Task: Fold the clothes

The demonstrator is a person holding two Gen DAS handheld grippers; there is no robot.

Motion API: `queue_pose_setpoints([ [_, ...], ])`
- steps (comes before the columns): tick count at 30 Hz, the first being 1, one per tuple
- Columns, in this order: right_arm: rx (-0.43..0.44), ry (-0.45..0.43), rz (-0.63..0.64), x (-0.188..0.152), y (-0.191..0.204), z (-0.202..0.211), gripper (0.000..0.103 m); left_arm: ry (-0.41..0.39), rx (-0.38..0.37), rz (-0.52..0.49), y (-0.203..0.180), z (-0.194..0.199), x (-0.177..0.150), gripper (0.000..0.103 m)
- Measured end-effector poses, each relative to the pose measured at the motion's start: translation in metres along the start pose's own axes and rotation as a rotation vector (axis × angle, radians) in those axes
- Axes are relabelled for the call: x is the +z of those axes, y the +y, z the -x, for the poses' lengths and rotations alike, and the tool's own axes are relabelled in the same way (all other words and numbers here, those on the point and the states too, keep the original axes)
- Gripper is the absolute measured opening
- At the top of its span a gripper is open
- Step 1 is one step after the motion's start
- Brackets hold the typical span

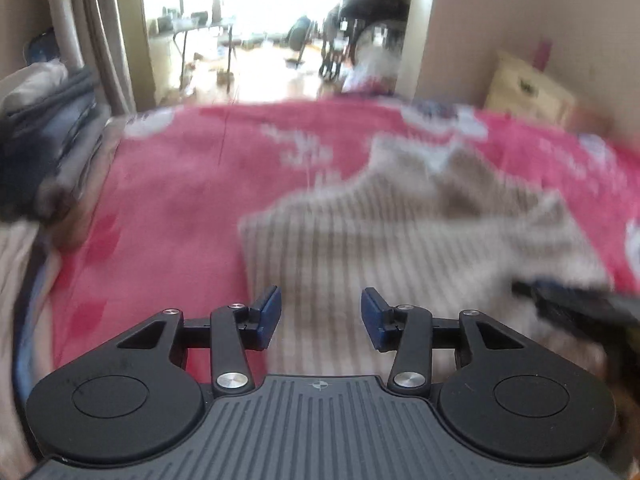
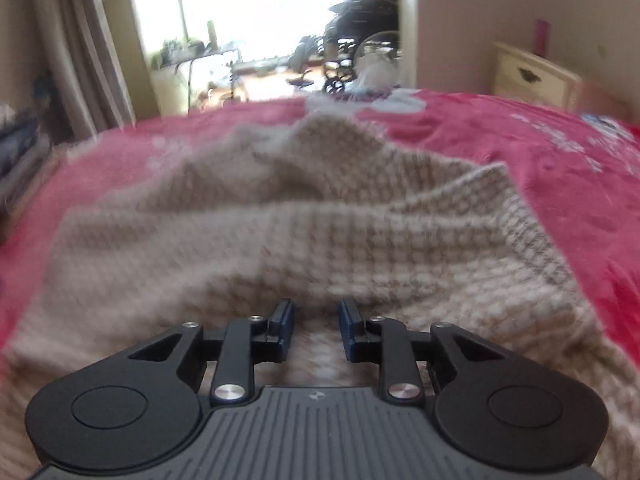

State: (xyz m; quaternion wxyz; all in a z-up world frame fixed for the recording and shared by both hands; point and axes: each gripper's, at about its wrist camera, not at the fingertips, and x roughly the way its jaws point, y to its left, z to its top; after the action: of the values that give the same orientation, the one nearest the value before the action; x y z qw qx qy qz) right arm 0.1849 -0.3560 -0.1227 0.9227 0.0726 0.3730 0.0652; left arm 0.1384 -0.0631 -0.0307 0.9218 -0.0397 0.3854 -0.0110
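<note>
a beige knitted sweater [image 2: 320, 208] lies rumpled on the red patterned blanket [image 1: 168, 184] of the bed. the left gripper [image 1: 321, 316] hangs over its near left edge, jaws well apart and empty. the right gripper [image 2: 316, 330] hovers over its near part, jaws narrowly parted, gripping nothing.

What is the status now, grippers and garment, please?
Left gripper open, empty. Right gripper open, empty. Beige knit garment rumpled on red blanket. Nothing in the way.

Knitted garment [image 2: 320, 216]: beige-and-cream waffle check
Bedspread [image 1: 180, 184]: pink-red, white floral print
Gripper pads [image 1: 272, 312]: blue
Curtain [image 2: 80, 60], ten o'clock: greyish-beige
Drawer unit [image 2: 532, 76], two o'clock: cream
</note>
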Motion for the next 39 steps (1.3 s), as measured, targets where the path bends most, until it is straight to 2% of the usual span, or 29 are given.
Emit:
queue_pose_setpoints([
  [1, 0.036, -0.005, -0.006, 0.004, 0.005, 0.007, 0.028, -0.015, -0.022, 0.000, 0.004, -0.008, 0.005, 0.044],
  [3, 0.068, -0.003, 0.063, 0.005, 0.028, 0.013, 0.028, -0.026, -0.045, -0.019, 0.010, -0.025, 0.008, 0.044],
  [5, 0.102, 0.018, 0.131, 0.004, 0.051, 0.015, 0.028, -0.009, -0.047, -0.059, 0.012, -0.046, -0.005, 0.044],
  [7, 0.108, 0.152, 0.194, -0.013, 0.070, -0.013, 0.028, 0.049, -0.046, -0.096, 0.018, -0.069, -0.022, 0.045],
  [10, 0.105, 0.200, 0.220, -0.007, 0.073, -0.018, 0.028, 0.061, -0.070, -0.044, 0.035, -0.074, -0.033, 0.047],
  [13, 0.120, 0.209, 0.224, 0.012, 0.070, -0.013, 0.029, 0.030, -0.116, -0.044, 0.046, -0.058, -0.012, 0.047],
  [15, 0.134, 0.163, 0.182, 0.039, 0.057, -0.001, 0.029, 0.005, -0.157, -0.044, 0.050, -0.055, 0.007, 0.048],
  [17, 0.125, 0.115, 0.167, 0.067, 0.043, 0.002, 0.029, -0.004, -0.205, -0.034, 0.049, -0.067, 0.033, 0.058],
  [18, 0.107, 0.096, 0.169, 0.081, 0.037, -0.003, 0.029, -0.005, -0.228, -0.023, 0.048, -0.078, 0.047, 0.058],
  [21, 0.054, 0.069, 0.105, 0.115, 0.017, -0.031, 0.029, -0.009, -0.289, 0.029, 0.043, -0.123, 0.081, 0.060],
  [24, 0.009, 0.073, -0.010, 0.131, -0.007, -0.063, 0.028, 0.059, -0.330, 0.030, 0.034, -0.178, 0.105, 0.060],
  [27, 0.042, 0.097, -0.151, 0.136, -0.028, -0.086, 0.026, 0.117, -0.377, 0.041, 0.026, -0.220, 0.121, 0.060],
  [30, 0.073, 0.116, -0.227, 0.134, -0.035, -0.100, 0.025, 0.192, -0.463, 0.078, 0.019, -0.250, 0.129, 0.060],
  [32, 0.075, 0.134, -0.256, 0.132, -0.037, -0.111, 0.025, 0.156, -0.453, 0.108, 0.015, -0.257, 0.130, 0.060],
  [37, 0.087, 0.185, -0.364, 0.125, -0.046, -0.146, 0.020, 0.128, -0.439, 0.093, 0.001, -0.266, 0.130, 0.059],
  [39, 0.097, 0.185, -0.405, 0.122, -0.051, -0.148, 0.019, 0.139, -0.448, 0.090, 0.002, -0.262, 0.130, 0.054],
])
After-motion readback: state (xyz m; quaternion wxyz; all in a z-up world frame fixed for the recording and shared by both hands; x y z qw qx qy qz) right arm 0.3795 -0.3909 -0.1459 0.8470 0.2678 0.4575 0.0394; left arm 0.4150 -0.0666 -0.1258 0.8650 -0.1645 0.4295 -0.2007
